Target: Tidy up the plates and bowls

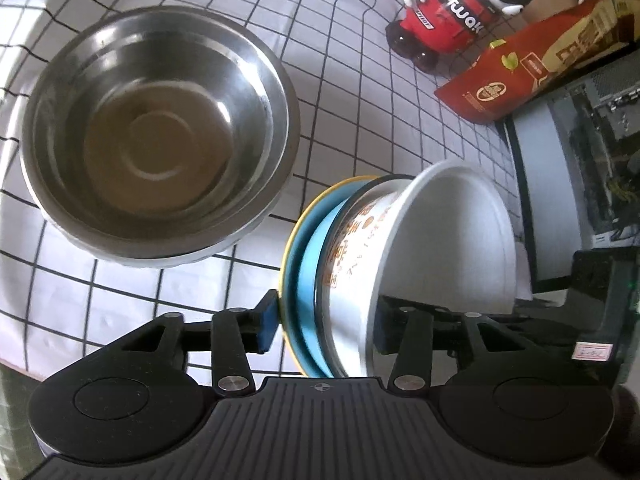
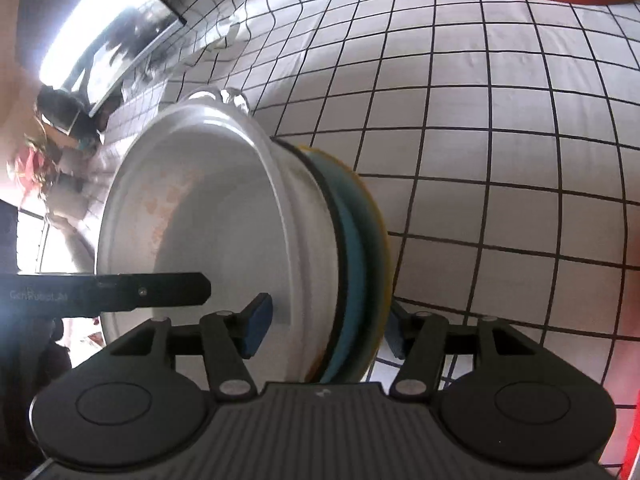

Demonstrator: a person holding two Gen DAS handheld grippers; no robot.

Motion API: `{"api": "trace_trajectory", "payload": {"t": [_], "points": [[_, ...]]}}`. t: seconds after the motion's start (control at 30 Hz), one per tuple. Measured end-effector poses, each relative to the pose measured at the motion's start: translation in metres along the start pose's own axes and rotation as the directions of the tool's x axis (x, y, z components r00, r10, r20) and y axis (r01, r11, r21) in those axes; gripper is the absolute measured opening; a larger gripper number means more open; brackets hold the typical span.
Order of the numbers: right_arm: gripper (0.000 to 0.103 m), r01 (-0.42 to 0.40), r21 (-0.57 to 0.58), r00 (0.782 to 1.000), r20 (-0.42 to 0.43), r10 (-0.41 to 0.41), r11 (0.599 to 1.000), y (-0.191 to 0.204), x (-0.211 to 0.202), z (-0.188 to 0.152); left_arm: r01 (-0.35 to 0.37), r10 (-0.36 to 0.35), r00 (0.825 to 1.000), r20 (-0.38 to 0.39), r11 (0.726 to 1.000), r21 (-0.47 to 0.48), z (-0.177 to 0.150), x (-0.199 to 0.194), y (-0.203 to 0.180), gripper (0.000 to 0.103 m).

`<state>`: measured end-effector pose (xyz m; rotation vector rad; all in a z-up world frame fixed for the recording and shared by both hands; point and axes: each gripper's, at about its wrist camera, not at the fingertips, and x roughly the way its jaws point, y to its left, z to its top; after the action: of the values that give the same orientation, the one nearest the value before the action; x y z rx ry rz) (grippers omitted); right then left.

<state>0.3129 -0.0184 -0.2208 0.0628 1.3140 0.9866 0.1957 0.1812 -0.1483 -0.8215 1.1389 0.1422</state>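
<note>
Closest to you, your left gripper [image 1: 324,326] is clamped on a tilted-up stack of dishes: one blue pad sits against the yellow plate [image 1: 289,256] on the outside, the other is tucked inside the white bowl [image 1: 448,240]. Sandwiched between those two is a blue plate [image 1: 310,264]. The bowl has orange print on its outer wall.

Your right gripper [image 2: 326,330] is pinching the same stack from the opposite side, one pad inside the white bowl [image 2: 224,220], the other behind the yellow plate [image 2: 380,240], with the blue plate [image 2: 354,256] in between. So both tongs are closed on that stack, and it's held on edge above the checked tablecloth [image 1: 360,120].

A bit further out on the left sits a set of nested steel bowls [image 1: 156,132], well apart from the stack you're holding.

Farthest back on the cloth you've got a red bottle with a cartoon figure top [image 1: 452,16] and, just beside it, a red carton [image 1: 532,68].
</note>
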Motion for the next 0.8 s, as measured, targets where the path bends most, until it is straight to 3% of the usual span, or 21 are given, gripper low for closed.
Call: {"api": "trace_trajectory", "payload": {"t": [0.17,0.37,0.5,0.67,0.8], "points": [[0.058,-0.078,0.108,0.997,0.002,0.079,0.991,-0.013,0.002,0.004,-0.013,0.013,1.000,-0.002,1.000,0.024,0.005,0.006,-0.005,0.057],[0.058,-0.077,0.140,0.997,-0.013,0.080,0.987,-0.015,0.005,0.005,0.007,-0.007,1.000,-0.016,1.000,0.017,0.011,0.012,-0.003,0.060],[0.059,-0.120,0.196,0.991,-0.028,0.128,0.973,-0.019,0.006,0.005,0.012,-0.009,0.999,-0.043,0.998,0.069,0.014,0.015,-0.008,0.065],[0.062,-0.107,0.239,0.993,-0.021,0.115,0.965,-0.016,0.006,0.005,0.036,-0.032,0.997,-0.069,0.997,0.064,0.021,0.015,-0.002,0.065],[0.062,-0.102,0.210,0.993,-0.030,0.111,0.972,-0.008,0.010,0.003,0.015,-0.010,0.998,-0.058,0.996,0.090,0.021,0.014,-0.003,0.066]]}}
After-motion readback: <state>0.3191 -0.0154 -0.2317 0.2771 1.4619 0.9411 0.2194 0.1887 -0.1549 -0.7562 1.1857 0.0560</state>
